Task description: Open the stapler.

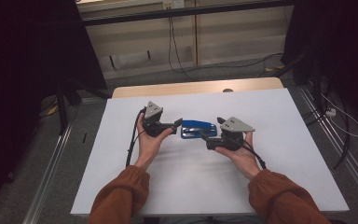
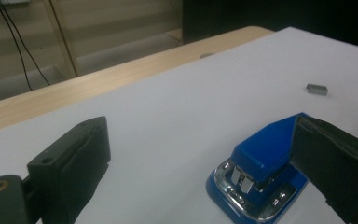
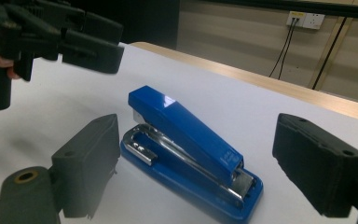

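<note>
Stapler: the blue stapler [image 1: 196, 129] lies flat on the white surface [image 1: 279, 177], between my two hands, its hinged top down.
Right tool: my right tool [image 3: 214, 163] has its jaws apart, one on each side of the stapler [image 3: 186, 147]; the pads are not pressing on it.
Left tool: my left tool [image 2: 205, 172] also stands apart, one jaw just beside the stapler's nose [image 2: 261, 172]; I cannot tell whether it touches, and nothing is clamped.
Loose piece: a small grey strip, probably staples [image 2: 317, 89], rests on the surface well apart from the stapler.
Risk, slip: the top is glossy and sloped, so I judge a pinch high on it could squeeze off or tip the stapler.
Risk, push: the left jaw sits so near the nose that a nudge could slide the stapler away from the right tool.
Risk, clash: both tools crowd one small thing and could knock together.
Writing: a faint mark on the stapler's side is too small to read; no brand is legible.
</note>
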Demonstrator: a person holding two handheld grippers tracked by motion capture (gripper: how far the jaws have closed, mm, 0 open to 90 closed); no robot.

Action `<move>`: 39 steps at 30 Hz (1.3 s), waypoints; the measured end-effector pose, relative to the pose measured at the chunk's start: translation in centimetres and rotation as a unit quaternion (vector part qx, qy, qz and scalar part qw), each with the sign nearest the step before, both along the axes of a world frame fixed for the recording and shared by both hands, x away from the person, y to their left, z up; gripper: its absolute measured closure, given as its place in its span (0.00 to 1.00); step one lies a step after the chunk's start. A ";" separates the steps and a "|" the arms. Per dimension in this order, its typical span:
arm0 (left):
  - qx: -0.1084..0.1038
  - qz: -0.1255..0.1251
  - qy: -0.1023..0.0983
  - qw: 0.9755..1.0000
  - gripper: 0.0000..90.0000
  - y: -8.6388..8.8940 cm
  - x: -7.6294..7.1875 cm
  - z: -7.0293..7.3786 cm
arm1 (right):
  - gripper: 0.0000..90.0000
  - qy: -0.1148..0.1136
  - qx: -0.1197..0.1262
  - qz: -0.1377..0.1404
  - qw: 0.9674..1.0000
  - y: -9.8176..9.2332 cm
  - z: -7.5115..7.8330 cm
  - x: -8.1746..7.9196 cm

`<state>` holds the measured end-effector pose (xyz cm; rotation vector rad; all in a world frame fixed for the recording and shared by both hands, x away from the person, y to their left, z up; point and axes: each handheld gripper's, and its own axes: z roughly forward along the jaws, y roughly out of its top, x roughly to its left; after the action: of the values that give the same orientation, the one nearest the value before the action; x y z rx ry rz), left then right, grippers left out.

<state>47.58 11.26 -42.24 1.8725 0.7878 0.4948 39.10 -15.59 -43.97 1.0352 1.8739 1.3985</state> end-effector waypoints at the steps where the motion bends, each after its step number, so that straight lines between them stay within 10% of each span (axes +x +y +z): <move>1: 0.000 0.000 0.000 1.000 0.06 0.0 0.0 0.0 | 0.17 0.000 0.000 0.000 1.000 0.0 0.0 0.0; 6: 0.011 -0.008 0.019 1.000 0.07 -0.1 -0.3 -0.4 | 0.29 -0.016 -0.020 -0.004 1.000 0.6 -0.1 0.8; 17: 0.003 -0.022 0.020 1.000 0.08 -0.3 -0.7 -0.3 | 0.48 0.027 -0.020 0.022 0.999 0.7 -0.8 1.5; 29: 0.008 -0.010 0.016 1.000 0.09 -0.4 -1.1 -0.5 | 0.99 0.054 -0.003 0.053 0.997 0.8 -1.2 1.5; 36: -0.002 -0.015 0.025 1.000 0.24 -0.1 -1.0 -0.8 | 1.00 0.053 -0.005 0.062 0.997 0.1 -0.7 1.5; 39: -0.007 -0.019 0.027 0.999 0.46 0.0 -1.0 -1.0 | 1.00 0.058 -0.008 0.063 0.996 0.0 -0.9 1.6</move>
<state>46.63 11.25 -43.26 1.8904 0.7880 0.4162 40.72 -15.59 -44.84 1.0254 2.0637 1.4176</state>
